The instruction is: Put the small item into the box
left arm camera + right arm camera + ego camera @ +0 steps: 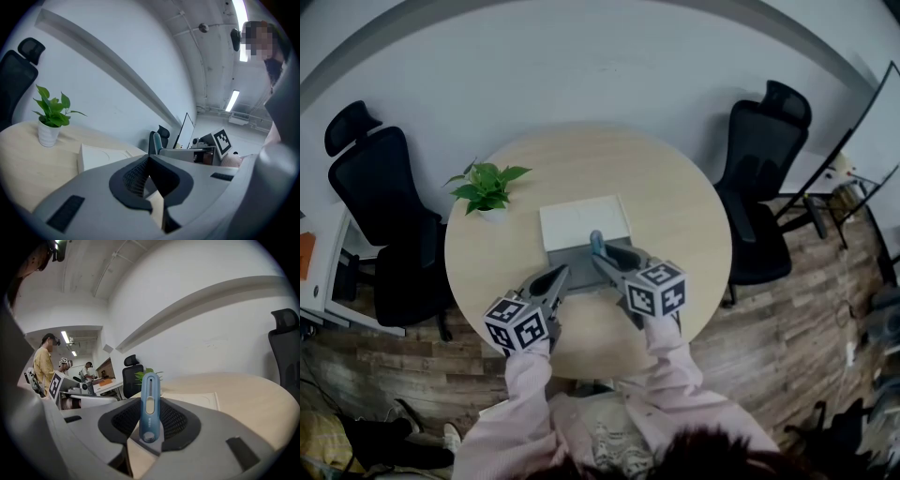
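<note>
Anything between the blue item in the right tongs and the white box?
Nothing visible does. The slim blue item, clamped in the right tongs, is at the flat white box's near edge; the green potted plant stands off to the side. The box's top looks closed, though.

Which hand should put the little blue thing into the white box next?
Right. The right gripper clamps the slim blue tool upright between its jaws, close to the white box. The left gripper is shut and holds nothing.
</note>
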`<control>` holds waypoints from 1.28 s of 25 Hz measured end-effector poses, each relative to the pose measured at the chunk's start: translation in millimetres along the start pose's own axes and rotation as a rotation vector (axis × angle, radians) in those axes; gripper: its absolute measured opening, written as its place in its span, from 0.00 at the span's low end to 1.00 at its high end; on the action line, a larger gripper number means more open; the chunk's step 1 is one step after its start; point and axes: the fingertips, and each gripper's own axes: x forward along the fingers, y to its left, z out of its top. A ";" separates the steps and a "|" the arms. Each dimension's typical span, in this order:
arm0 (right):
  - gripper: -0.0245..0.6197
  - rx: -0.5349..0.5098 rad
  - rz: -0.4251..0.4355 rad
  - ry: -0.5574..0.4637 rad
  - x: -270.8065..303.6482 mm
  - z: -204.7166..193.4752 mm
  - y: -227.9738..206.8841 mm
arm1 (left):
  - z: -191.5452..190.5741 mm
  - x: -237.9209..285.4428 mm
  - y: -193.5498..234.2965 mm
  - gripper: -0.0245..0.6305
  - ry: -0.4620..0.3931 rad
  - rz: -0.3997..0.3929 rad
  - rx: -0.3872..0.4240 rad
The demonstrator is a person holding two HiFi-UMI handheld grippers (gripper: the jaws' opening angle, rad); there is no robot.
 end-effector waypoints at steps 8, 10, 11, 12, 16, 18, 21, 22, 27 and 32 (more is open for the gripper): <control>0.23 -0.035 -0.009 0.035 20.0 6.1 -7.1 | -1.2 8.3 16.2 0.05 0.027 -0.014 -0.025; 0.23 -0.042 -0.004 0.049 24.5 5.3 -9.3 | -3.4 10.4 19.4 0.05 0.034 -0.016 -0.034; 0.23 -0.047 -0.001 0.059 26.9 4.1 -10.1 | -4.9 11.2 21.3 0.05 0.038 -0.016 -0.039; 0.23 -0.052 0.003 0.071 29.5 2.6 -10.5 | -6.3 11.9 23.5 0.05 0.042 -0.016 -0.046; 0.23 -0.063 0.020 0.107 39.6 -1.4 -12.7 | -10.3 15.1 32.0 0.05 0.049 -0.013 -0.072; 0.23 -0.067 0.025 0.120 44.1 -3.0 -13.7 | -12.1 16.9 35.5 0.05 0.055 -0.011 -0.083; 0.23 -0.066 0.034 0.138 49.7 -7.2 -15.7 | -16.1 19.7 39.7 0.05 0.065 -0.009 -0.094; 0.23 -0.065 0.037 0.143 51.0 -8.8 -16.6 | -17.5 20.6 40.9 0.05 0.068 -0.008 -0.098; 0.23 -0.077 0.048 0.178 56.7 -15.5 -21.0 | -23.3 24.3 47.0 0.05 0.079 -0.001 -0.120; 0.23 -0.095 0.071 0.217 66.3 -21.3 -21.5 | -28.4 27.8 54.1 0.05 0.087 0.001 -0.143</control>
